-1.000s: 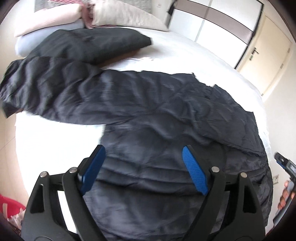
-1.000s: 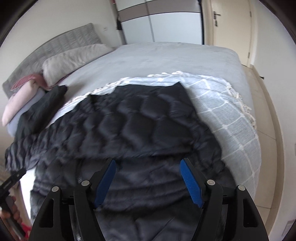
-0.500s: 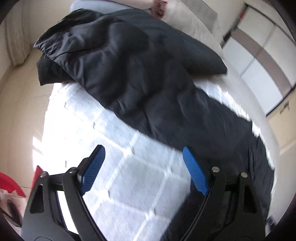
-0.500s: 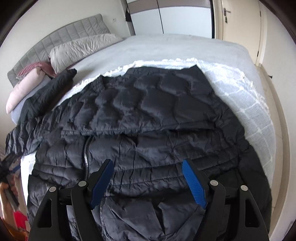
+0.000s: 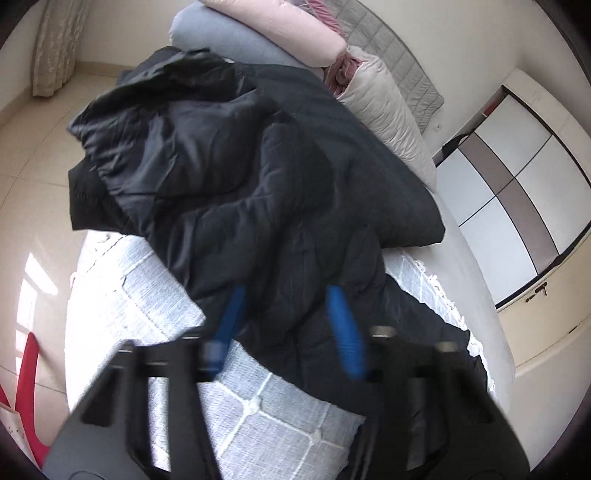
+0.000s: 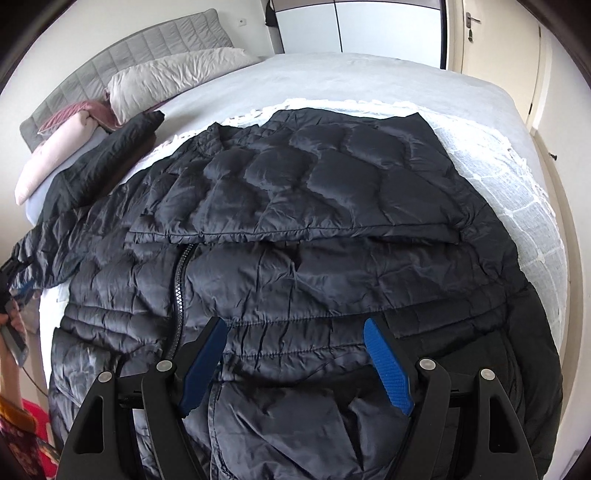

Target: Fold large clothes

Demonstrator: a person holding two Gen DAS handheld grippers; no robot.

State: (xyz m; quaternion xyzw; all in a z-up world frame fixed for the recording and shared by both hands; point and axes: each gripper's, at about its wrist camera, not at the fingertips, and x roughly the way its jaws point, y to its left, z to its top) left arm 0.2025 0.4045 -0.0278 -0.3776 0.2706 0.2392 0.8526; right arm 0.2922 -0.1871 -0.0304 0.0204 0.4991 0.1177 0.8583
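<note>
Jacket, black, quilted and puffy [image 6: 295, 229], lay spread across the white checked throw [image 6: 517, 177] on the grey bed [image 6: 369, 77], zip [image 6: 179, 295] up, with one sleeve already laid across the chest. Your right gripper [image 6: 295, 360] hovered above the hem end, fingers spread wide and holding nothing; the body's long axis ran from there toward 12 o'clock. The other black sleeve [image 5: 229, 177] trailed off toward 9 o'clock in that view, bunched and slack near the pale pink pillow [image 5: 280, 26].

Your left gripper [image 5: 291, 325] was plainly the nearer one to that sleeve. In its own view the sleeve ran from between the blue pads [image 5: 345, 328] up toward 11 o'clock, its cuff end hanging past the bed edge. Those fingers stood apart, nothing pinched, though blurred. Judgement: the sleeve should be taken next and carried across the chest. Fabric looked slippery and lofty; expect it to spring back.
</note>
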